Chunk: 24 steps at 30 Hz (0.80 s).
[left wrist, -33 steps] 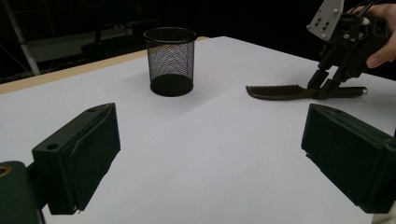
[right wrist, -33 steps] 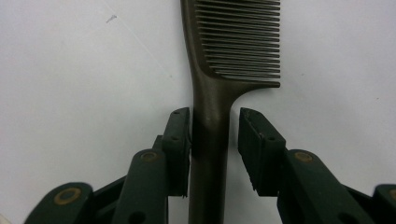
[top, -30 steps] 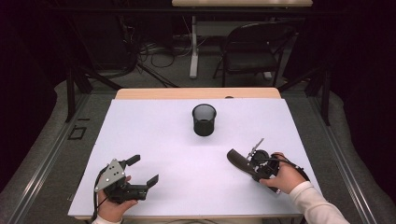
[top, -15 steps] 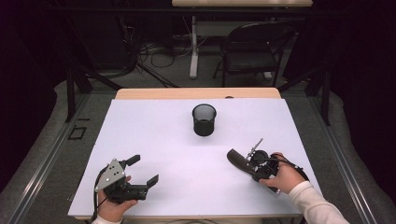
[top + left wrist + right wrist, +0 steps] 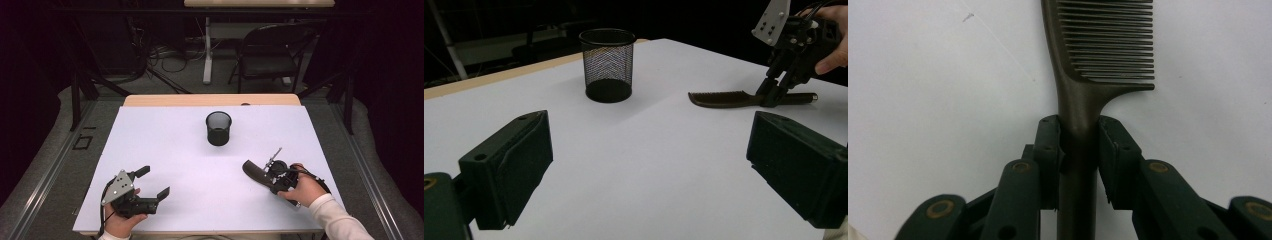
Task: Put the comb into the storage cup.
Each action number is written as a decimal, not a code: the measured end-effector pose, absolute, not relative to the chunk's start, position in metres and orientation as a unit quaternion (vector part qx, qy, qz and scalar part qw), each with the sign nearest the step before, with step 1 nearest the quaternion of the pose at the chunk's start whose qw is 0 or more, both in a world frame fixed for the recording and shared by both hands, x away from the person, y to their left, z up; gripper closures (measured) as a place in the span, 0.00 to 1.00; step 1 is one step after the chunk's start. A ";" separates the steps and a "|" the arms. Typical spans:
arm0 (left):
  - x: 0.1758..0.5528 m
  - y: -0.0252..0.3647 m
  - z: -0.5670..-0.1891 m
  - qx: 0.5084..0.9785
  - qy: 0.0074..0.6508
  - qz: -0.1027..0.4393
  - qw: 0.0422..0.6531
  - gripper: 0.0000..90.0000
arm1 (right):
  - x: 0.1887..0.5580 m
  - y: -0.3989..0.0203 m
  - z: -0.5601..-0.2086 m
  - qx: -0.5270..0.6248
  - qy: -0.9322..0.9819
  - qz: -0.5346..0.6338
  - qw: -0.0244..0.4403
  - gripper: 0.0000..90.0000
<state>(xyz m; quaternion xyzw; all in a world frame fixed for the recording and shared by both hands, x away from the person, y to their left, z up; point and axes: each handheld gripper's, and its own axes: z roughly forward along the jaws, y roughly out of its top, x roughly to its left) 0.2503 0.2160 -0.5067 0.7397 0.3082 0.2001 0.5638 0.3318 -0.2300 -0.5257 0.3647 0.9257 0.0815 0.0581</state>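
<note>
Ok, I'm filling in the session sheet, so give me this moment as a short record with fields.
surface: white table
comb: lies flat, handle between the right gripper's jaws
right gripper: shut on the comb's handle, jaws just closed
left gripper: open, nothing between its jaws
mesh cup: upright, mid table, apart from the comb

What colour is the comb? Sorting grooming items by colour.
Dark brown comb, clearest in the right gripper view.

Colours on the table

Table top (image 5: pixel 165 150) white, far edge tan wood. Cup (image 5: pixel 218 128) black wire mesh. Comb (image 5: pixel 1098 55) dark brown-grey, plain. Both grippers black: left gripper (image 5: pixel 152 185) has a grey plate, right gripper (image 5: pixel 270 175). Sleeve (image 5: pixel 340 220) white.
</note>
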 end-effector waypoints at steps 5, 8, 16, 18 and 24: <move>0.250 0.216 -0.507 0.739 0.309 0.200 0.564 0.05 | 0.332 -0.231 -0.526 0.367 0.925 0.084 0.055 0.80; 0.250 0.216 -0.507 0.739 0.310 0.201 0.563 0.05 | 0.332 -0.231 -0.526 0.369 0.924 0.083 0.055 0.80; 0.250 0.216 -0.507 0.739 0.310 0.201 0.563 0.05 | 0.332 -0.231 -0.525 0.372 0.923 0.082 0.057 0.81; 0.250 0.216 -0.507 0.739 0.310 0.201 0.563 0.05 | 0.333 -0.231 -0.524 0.369 0.925 0.072 0.053 0.81; 0.250 0.216 -0.507 0.739 0.310 0.200 0.563 0.05 | 0.331 -0.232 -0.524 0.375 0.921 0.088 0.057 0.81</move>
